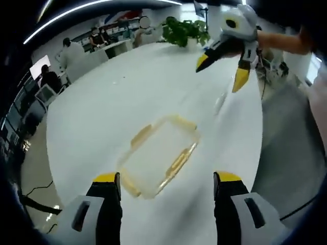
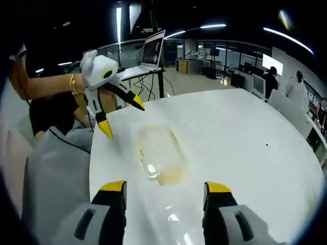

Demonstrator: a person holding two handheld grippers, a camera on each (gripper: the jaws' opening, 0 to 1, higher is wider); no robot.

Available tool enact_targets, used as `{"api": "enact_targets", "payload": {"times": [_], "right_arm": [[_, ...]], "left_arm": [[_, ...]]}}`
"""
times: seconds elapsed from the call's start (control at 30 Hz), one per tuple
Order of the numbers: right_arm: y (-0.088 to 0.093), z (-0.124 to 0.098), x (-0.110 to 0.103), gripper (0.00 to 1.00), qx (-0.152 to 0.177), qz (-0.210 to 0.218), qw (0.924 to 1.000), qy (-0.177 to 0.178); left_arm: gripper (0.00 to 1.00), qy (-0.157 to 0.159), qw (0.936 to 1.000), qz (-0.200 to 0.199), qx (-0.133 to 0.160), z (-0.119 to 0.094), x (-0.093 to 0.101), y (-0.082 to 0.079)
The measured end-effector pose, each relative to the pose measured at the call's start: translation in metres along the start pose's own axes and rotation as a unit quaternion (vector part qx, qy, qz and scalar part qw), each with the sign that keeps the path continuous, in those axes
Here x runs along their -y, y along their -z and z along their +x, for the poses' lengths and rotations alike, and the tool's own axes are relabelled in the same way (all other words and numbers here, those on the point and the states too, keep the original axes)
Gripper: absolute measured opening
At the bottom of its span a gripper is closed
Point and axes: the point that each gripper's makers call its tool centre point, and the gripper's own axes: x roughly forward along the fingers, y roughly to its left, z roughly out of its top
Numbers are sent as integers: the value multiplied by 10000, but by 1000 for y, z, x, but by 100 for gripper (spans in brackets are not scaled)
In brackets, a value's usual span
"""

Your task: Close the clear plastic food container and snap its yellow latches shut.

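Container [image 1: 159, 155] sits on white worktop [image 1: 102, 107] in left gripper view, just above left gripper [image 1: 167, 185], whose jaws stand wide and empty. Yellow latches [image 1: 141, 136] visible along its sides, one at 10 o'clock, another at 4 o'clock of the body. Right gripper [image 1: 223, 70] hovers at 1 o'clock, jaws spread, holding nothing.

Right gripper view: container [image 2: 161, 153] lies at centre, just ahead of right gripper [image 2: 164, 190], jaws wide. Left gripper [image 2: 121, 117] enters at 10 o'clock, open. Whether lid is seated: cannot tell.

Likely light, thin, slippery plastic; could skate on smooth worktop. Best steadied at one rim while pressing each latch.
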Motion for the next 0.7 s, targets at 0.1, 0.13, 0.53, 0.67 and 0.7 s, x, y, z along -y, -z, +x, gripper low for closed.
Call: {"api": "enact_targets", "payload": {"times": [0.1, 0.13, 0.53, 0.67, 0.7], "right_arm": [[2, 13, -3, 60, -234, -202, 9993, -188], [4, 18, -4, 60, -337, -237, 9989, -239], [16, 62, 0, 60, -1035, -635, 9915, -457], [19, 74, 1, 59, -1173, -733, 9888, -561], [21, 76, 1, 59, -1218, -737, 9881, -576]], "left_arm": [[74, 76, 9998, 102, -124, 8, -8, 7], [74, 89, 9997, 145, -172, 10, -10, 9], [75, 467, 9948, 682, -600, 25, -30, 26], [74, 560, 9943, 632, -647, 33, -38, 30], [74, 565, 9942, 615, -674, 35, -40, 31]]}}
